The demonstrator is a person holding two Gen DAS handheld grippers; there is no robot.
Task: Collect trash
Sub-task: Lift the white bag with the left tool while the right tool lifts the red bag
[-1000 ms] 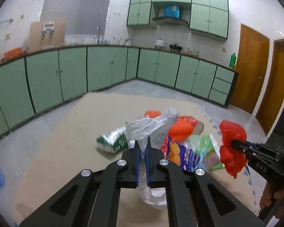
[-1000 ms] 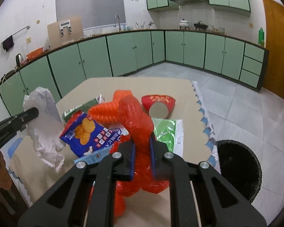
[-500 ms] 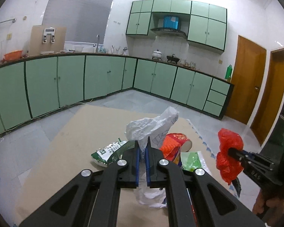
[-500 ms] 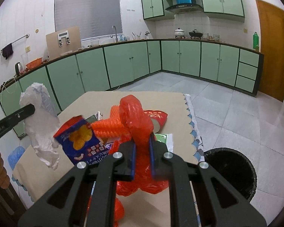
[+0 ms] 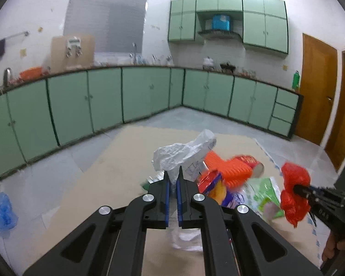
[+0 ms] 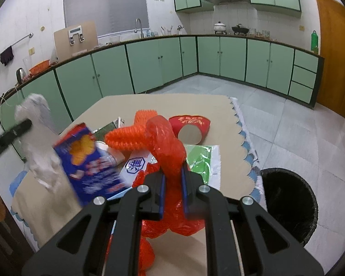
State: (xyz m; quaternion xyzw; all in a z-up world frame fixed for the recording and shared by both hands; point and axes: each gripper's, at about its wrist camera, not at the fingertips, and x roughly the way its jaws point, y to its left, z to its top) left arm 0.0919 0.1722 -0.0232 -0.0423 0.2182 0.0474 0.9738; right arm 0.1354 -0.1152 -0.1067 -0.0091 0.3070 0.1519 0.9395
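The black bin stands on the floor just off the desk edge, to the right of the right gripper, which is clamped on a red plastic bag. The left gripper, pinching a white bag, is farther from it.

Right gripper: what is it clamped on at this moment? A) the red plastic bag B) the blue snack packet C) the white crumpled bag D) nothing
A: the right gripper is shut on the red plastic bag, which bulges above and below its fingers; the white crumpled bag sits in the left gripper.
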